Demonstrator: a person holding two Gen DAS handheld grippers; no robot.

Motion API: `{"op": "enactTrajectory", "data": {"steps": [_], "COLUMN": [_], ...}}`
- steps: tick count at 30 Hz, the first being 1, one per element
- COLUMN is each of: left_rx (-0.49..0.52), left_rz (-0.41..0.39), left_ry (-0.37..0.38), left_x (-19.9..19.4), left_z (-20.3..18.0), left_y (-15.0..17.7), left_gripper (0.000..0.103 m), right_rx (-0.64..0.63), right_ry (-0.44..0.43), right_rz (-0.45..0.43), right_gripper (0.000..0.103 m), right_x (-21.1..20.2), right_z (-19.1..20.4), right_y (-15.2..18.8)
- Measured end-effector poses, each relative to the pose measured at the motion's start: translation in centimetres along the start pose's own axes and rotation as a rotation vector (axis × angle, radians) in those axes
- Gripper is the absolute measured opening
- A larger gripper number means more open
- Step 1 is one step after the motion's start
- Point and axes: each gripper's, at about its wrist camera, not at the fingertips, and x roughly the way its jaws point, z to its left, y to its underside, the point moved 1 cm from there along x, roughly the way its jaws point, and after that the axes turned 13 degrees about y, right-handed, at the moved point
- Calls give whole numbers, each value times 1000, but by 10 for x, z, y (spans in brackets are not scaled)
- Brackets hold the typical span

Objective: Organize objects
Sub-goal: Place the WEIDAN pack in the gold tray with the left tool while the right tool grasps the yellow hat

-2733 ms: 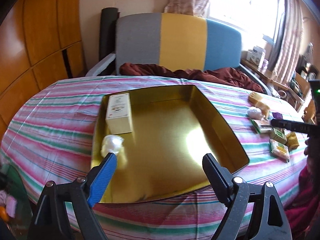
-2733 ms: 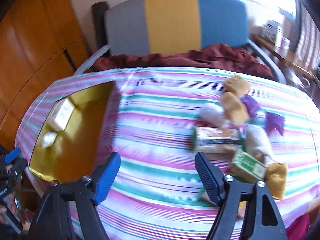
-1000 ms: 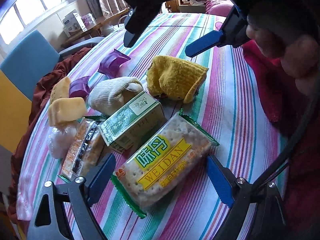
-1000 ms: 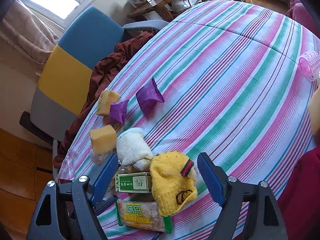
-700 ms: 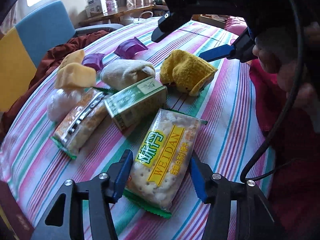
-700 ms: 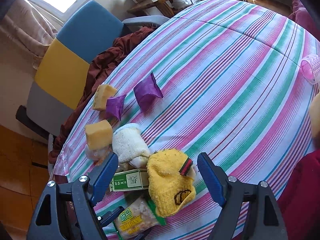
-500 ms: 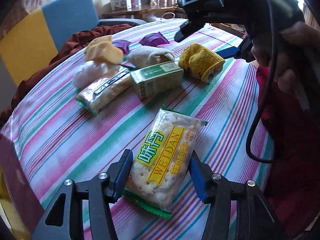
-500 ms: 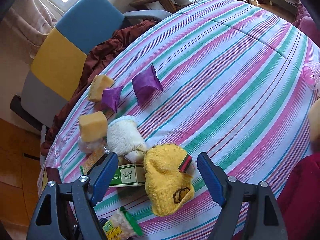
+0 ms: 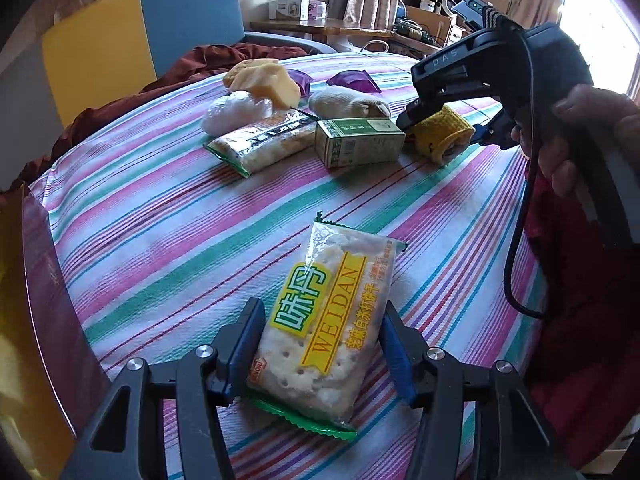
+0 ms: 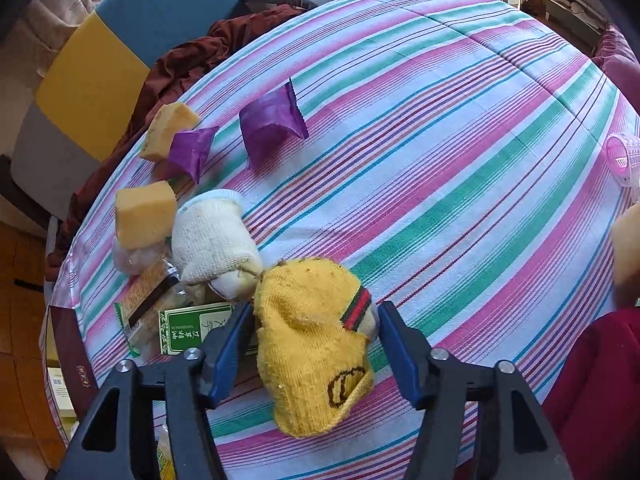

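My left gripper is shut on a WEIDAN cracker packet and holds it above the striped tablecloth. My right gripper has closed in around a yellow sock, its pads at the sock's two sides; in the left wrist view the right gripper shows straddling that yellow sock. Next to it lie a green box, a white sock, a second cracker packet, two yellow sponges and purple sachets.
The gold tray's rim shows at the left edge of the left wrist view. A pink plastic cup stands near the table's right edge. A grey, yellow and blue chair with a maroon cloth stands behind the table.
My left gripper closed on the cracker packet, lifted it and pulled it back from the pile. My right gripper moved down over the yellow sock and narrowed around it.
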Motion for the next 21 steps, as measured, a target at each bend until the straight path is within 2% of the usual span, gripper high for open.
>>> {"op": "enactTrajectory", "data": {"steps": [2,4,7,10,21], "left_rx": [-2,9,40,40,-1], "left_rz": [8,21,27,7,-25], "left_ry": [5,0,-37,-29,-54], "left_x": [4,5,8,11,-5], "left_z": [3,2,1,5,4], "left_y": [-5,-9,-14,-14,0], "left_gripper": [60,64,63,51,49], "right_rx": [-33,-65,-84,-75,-92], "right_ry": [13,35,47,43,63], "right_rz": [-5,-23,-28,-21,-25], "right_gripper": [45,43,43,43,43], "right_x": [0,-4,-4,-3,-3], "right_z": [5,10,12,8,11], "right_y": [1,4,5,5,6]}}
